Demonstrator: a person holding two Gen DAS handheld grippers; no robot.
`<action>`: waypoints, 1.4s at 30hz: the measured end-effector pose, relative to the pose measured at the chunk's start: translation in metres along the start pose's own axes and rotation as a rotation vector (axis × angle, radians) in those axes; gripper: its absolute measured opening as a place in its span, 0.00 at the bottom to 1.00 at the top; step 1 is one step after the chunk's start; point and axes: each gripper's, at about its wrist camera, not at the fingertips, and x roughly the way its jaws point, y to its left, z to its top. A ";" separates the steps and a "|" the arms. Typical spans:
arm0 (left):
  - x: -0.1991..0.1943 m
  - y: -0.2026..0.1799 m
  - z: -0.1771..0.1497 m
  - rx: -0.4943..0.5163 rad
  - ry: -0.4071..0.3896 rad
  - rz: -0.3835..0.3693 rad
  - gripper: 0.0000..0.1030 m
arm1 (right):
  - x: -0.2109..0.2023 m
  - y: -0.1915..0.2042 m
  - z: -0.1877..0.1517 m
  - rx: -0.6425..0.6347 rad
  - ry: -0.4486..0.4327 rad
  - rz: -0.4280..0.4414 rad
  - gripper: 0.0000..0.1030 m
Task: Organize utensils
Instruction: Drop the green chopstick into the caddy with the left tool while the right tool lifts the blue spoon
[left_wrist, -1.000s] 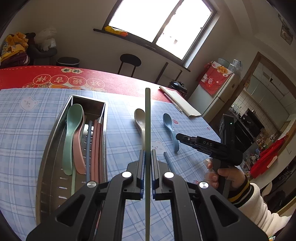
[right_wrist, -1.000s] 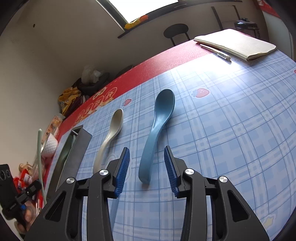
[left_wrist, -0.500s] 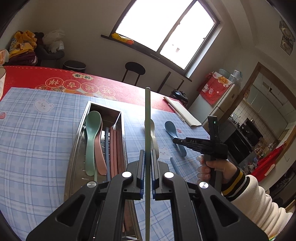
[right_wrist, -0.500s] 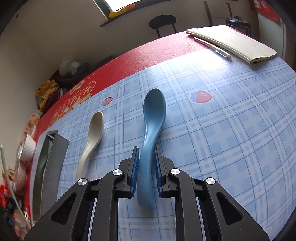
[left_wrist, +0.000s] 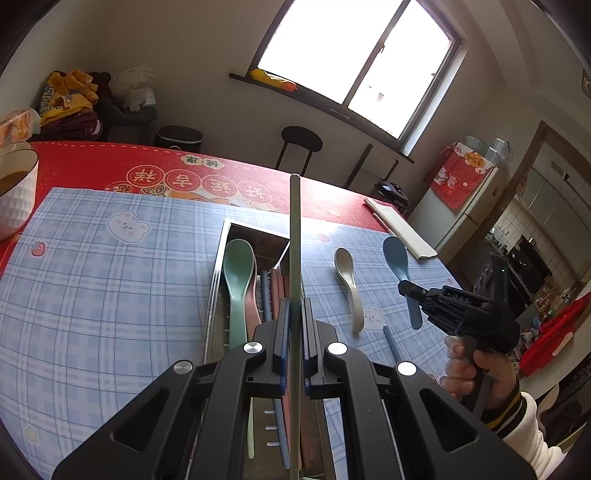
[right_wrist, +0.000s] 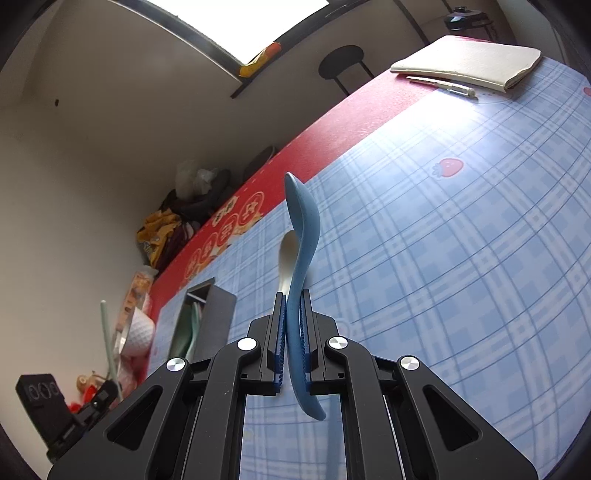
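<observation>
My left gripper (left_wrist: 294, 306) is shut on a pale green chopstick (left_wrist: 295, 229) that stands up over the metal tray (left_wrist: 218, 266). In the tray lie a green spoon (left_wrist: 240, 269), a pink spoon and a few chopsticks. My right gripper (right_wrist: 293, 306) is still closing tight on the blue spoon (right_wrist: 301, 236), its pads pressing the handle. The spoon is tipped on edge and hangs above the cloth; the left wrist view shows that blue spoon (left_wrist: 400, 266) in the right gripper (left_wrist: 406, 288), right of the tray. A beige spoon (left_wrist: 347, 280) and a blue chopstick (left_wrist: 389, 343) lie between tray and hand.
A white bowl (left_wrist: 14, 192) stands at the table's far left edge. A notebook (right_wrist: 465, 62) with a pen (right_wrist: 443, 85) lies at the far right corner. The blue checked cloth (left_wrist: 110, 295) left of the tray is bare. A stool (left_wrist: 301, 136) stands beyond the table.
The right gripper closed on the blue spoon's handle, lifted it off the cloth and rolled it on edge. The left gripper drew back with the green chopstick, now over the tray.
</observation>
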 end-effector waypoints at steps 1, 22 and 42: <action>0.005 -0.001 0.002 0.002 0.011 0.012 0.06 | 0.000 0.005 -0.004 -0.004 0.000 0.025 0.07; 0.095 -0.002 0.000 0.079 0.272 0.208 0.06 | 0.005 0.001 -0.016 -0.024 0.059 0.095 0.07; 0.035 -0.036 -0.013 0.289 0.066 0.342 0.11 | 0.016 0.008 -0.023 -0.036 0.084 0.075 0.07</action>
